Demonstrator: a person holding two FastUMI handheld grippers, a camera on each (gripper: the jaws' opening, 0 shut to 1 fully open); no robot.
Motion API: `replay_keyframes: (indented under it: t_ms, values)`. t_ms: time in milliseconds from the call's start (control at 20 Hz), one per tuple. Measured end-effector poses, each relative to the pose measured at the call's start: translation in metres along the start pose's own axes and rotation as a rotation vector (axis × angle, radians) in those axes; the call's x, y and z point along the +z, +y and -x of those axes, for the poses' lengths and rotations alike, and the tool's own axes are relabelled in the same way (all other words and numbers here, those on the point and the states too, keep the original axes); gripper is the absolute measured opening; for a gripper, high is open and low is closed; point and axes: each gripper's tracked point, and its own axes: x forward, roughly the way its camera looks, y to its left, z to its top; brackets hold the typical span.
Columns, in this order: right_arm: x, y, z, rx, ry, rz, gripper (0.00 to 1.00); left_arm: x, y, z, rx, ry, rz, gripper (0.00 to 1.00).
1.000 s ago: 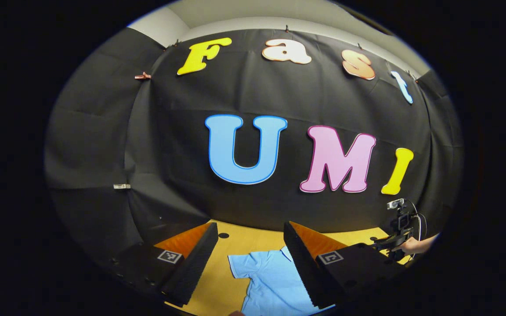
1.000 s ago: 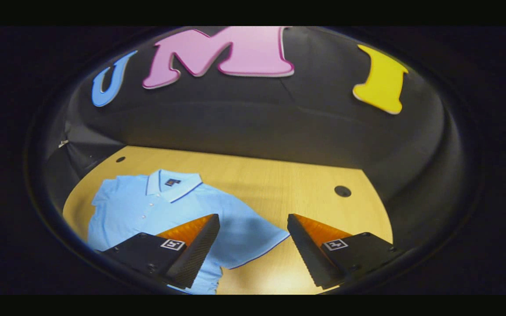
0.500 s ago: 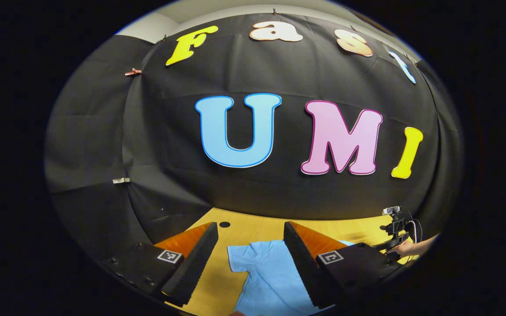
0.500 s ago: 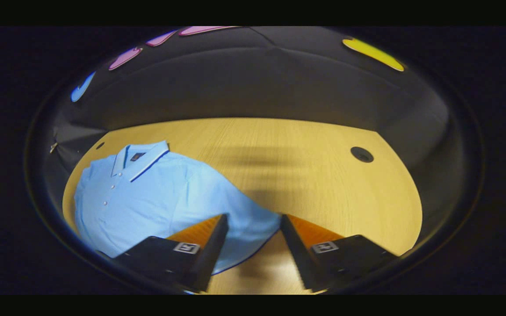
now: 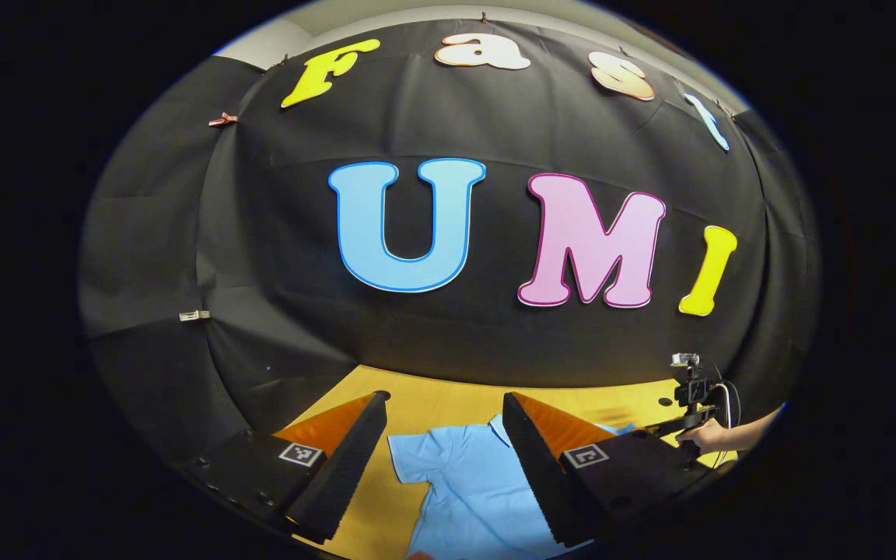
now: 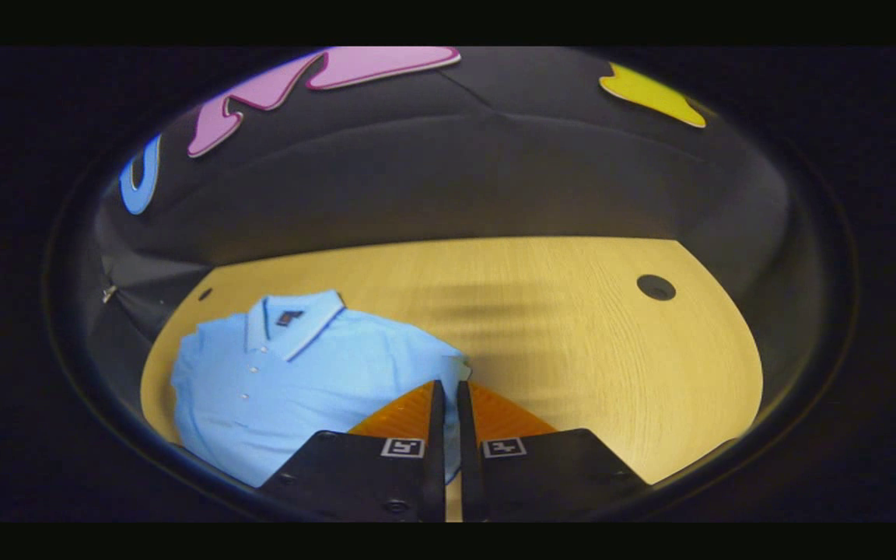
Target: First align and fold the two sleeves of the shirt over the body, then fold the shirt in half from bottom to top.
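Sleeve of the shirt is pinched between the right gripper's closed fingers; the left gripper is held wide above the shirt.

A light blue polo shirt lies face up on the wooden table, collar toward the black wall. The right gripper has its fingers drawn almost together, pinching the shirt's sleeve between them. A dark round hole sits in the tabletop, well apart from the shirt.
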Motion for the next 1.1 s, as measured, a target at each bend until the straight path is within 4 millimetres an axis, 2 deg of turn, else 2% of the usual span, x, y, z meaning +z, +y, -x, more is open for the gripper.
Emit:
replay_keyframes:
  t_ms: [50,150,200,300,350,400,450,500,600,700,800,850,900,950,1000,1100]
  values:
    - [0.009,0.021,0.006,0.039,-0.016,0.001,0.12,-0.003,0.007,-0.002,-0.004,0.003,0.005,0.96]
    - [0.019,0.056,0.012,0.095,-0.027,0.034,0.12,-0.008,0.021,-0.005,-0.005,0.006,0.005,0.96]
    - [0.016,0.068,0.008,0.107,-0.017,0.049,0.12,-0.01,0.028,-0.006,-0.003,0.013,0.003,0.96]
    - [-0.005,0.09,-0.006,0.125,0.036,0.065,0.12,-0.021,0.042,-0.011,0.004,0.034,0.013,0.96]
    - [-0.02,0.09,-0.016,0.113,0.077,0.083,0.17,-0.029,0.049,-0.014,0.009,0.052,0.027,0.96]
    - [-0.035,0.087,-0.026,0.094,0.113,0.102,0.18,-0.039,0.054,-0.018,0.012,0.075,0.038,0.92]
    - [-0.043,0.083,-0.033,0.074,0.134,0.125,0.07,-0.048,0.058,-0.023,0.012,0.096,0.04,0.92]
    - [-0.047,0.081,-0.038,0.063,0.137,0.145,0.06,-0.06,0.063,-0.031,0.015,0.119,0.031,0.96]
    - [-0.05,0.085,-0.04,0.08,0.132,0.16,0.06,-0.082,0.071,-0.047,0.012,0.167,0.015,0.97]
    - [-0.049,0.091,-0.032,0.101,0.125,0.166,0.51,-0.1,0.076,-0.064,0.004,0.209,0.018,0.97]
    - [-0.036,0.093,-0.012,0.121,0.081,0.185,0.96,-0.112,0.079,-0.089,0.012,0.241,0.033,0.97]
    - [-0.032,0.094,0.0,0.129,0.057,0.183,0.98,-0.116,0.081,-0.102,0.015,0.249,0.04,0.97]
    - [-0.026,0.093,0.016,0.133,0.036,0.171,0.91,-0.119,0.082,-0.117,0.017,0.258,0.043,0.97]
    - [-0.022,0.093,0.033,0.145,0.017,0.156,0.98,-0.125,0.083,-0.132,0.023,0.277,0.043,0.97]
    - [-0.018,0.089,0.051,0.15,-0.002,0.151,0.98,-0.133,0.083,-0.15,0.026,0.305,0.046,0.97]
    - [-0.011,0.069,0.082,0.135,-0.041,0.183,0.98,-0.153,0.087,-0.184,0.033,0.356,0.039,0.97]
